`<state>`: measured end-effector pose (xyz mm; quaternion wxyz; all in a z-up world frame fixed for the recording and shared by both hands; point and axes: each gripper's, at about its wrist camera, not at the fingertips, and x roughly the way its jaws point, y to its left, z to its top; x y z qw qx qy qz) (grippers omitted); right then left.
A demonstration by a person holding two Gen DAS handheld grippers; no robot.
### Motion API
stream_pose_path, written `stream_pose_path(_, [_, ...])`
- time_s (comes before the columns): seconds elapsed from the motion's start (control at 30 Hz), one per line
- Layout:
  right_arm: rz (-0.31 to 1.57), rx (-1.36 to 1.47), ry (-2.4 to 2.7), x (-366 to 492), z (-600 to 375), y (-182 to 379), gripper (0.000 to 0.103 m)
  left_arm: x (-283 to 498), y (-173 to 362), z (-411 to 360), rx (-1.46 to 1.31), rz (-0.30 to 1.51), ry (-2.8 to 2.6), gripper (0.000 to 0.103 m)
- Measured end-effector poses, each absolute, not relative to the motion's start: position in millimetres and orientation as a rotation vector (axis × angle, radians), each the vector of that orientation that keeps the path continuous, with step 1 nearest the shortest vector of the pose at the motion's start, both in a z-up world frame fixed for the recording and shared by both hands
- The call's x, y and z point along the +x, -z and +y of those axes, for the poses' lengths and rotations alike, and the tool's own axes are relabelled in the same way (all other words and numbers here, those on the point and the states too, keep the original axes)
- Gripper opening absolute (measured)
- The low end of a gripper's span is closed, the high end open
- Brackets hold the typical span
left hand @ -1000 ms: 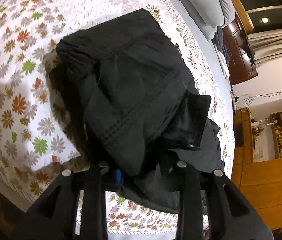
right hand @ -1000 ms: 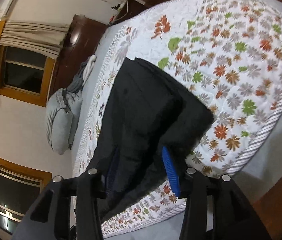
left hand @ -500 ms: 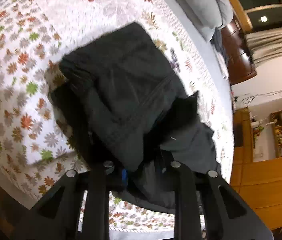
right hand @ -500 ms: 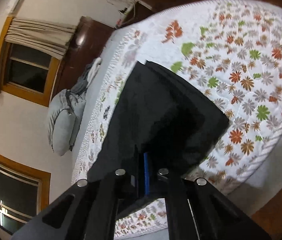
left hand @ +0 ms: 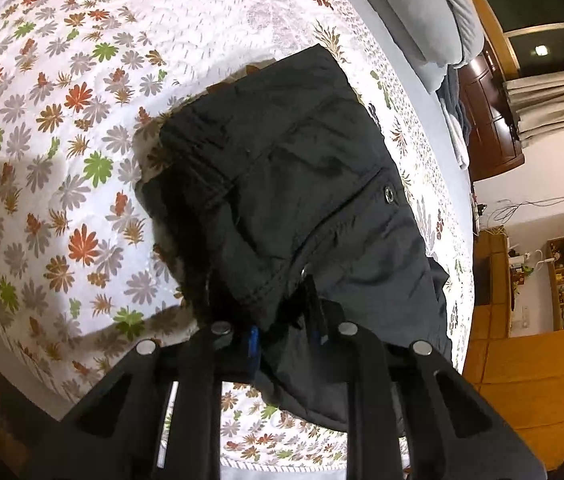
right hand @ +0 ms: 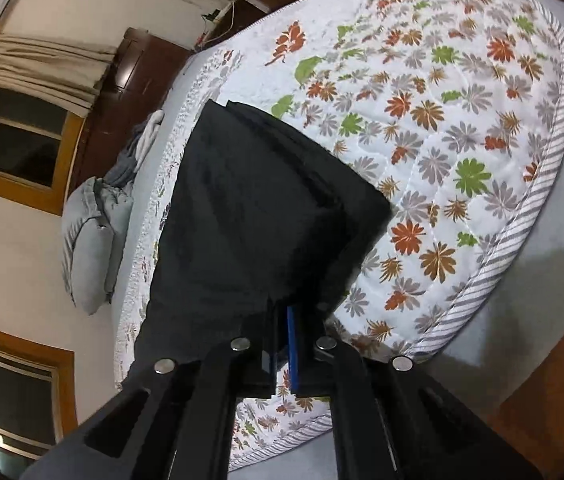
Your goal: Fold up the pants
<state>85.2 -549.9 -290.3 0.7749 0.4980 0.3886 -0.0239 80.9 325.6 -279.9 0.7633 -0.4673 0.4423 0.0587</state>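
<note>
Left wrist view gives me the black pants [left hand: 290,184] lying bunched on the floral bedspread [left hand: 41,140], close to the near edge of the bed and toward its right side, where the pillows [left hand: 438,12] sit along the far right edge. My left claw [left hand: 288,334] has just been closing, and its jaws now pinch a fold of the dark fabric near the snap button [left hand: 389,194] and pocket seam; cloth hangs between the blue pads and drapes over the near edge of the bed.

Through the right wrist view, I see the same pants [right hand: 257,216] as a flatter, folded slab with stacked layers showing along its right side, resting on the bedspread [right hand: 462,120] near the striped border [right hand: 522,216] at the bed's edge. My right claw [right hand: 282,344] has just been closing too, and it is clamped tight on the near corner of the fabric, blue pad pressed against the cloth.
</note>
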Motion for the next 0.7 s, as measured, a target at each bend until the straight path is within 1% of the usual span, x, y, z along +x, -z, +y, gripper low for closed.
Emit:
stream_pose_path(0.03, [0.843,1.09,0.045,85,-551,291,0.004,81,278,326,-1.006,0.963,-0.124,0.017])
stream_pose_path(0.07, [0.842,1.099,0.035,84,-552,291,0.009,77,278,326,-0.986,0.965,-0.12,0.022])
stream_pose_path(0.1, [0.843,1.091,0.027,83,-552,288,0.011,76,271,323,-0.958,0.965,-0.124,0.024])
stream_pose_path(0.13, [0.843,1.061,0.029,80,-552,282,0.016,74,265,323,-0.941,0.956,-0.132,0.032])
stream_pose_path(0.17, [0.838,1.035,0.033,75,-553,274,0.025,71,258,322,-0.926,0.942,-0.134,0.046])
stream_pose_path(0.2, [0.832,1.015,0.043,69,-554,266,0.025,66,249,323,-0.905,0.917,-0.142,0.061])
stream_pose_path(0.27, [0.818,0.975,0.059,62,-555,252,0.025,56,232,326,-0.875,0.865,-0.165,0.07])
stream_pose_path(0.37, [0.785,0.918,0.052,62,-551,230,0.025,49,217,336,-0.888,0.829,-0.163,0.072])
stream_pose_path(0.47, [0.771,0.886,0.011,78,-542,219,0.026,53,208,341,-0.83,0.823,-0.194,0.076])
stream_pose_path(0.53, [0.788,0.875,-0.001,97,-536,222,0.028,61,209,343,-0.83,0.833,-0.184,0.076])
stream_pose_path(0.63, [0.844,0.889,0.016,115,-537,242,0.028,79,219,340,-0.789,0.882,-0.19,0.076])
stream_pose_path(0.7, [0.877,0.9,0.052,117,-544,259,0.015,89,234,337,-0.756,0.934,-0.224,0.077])
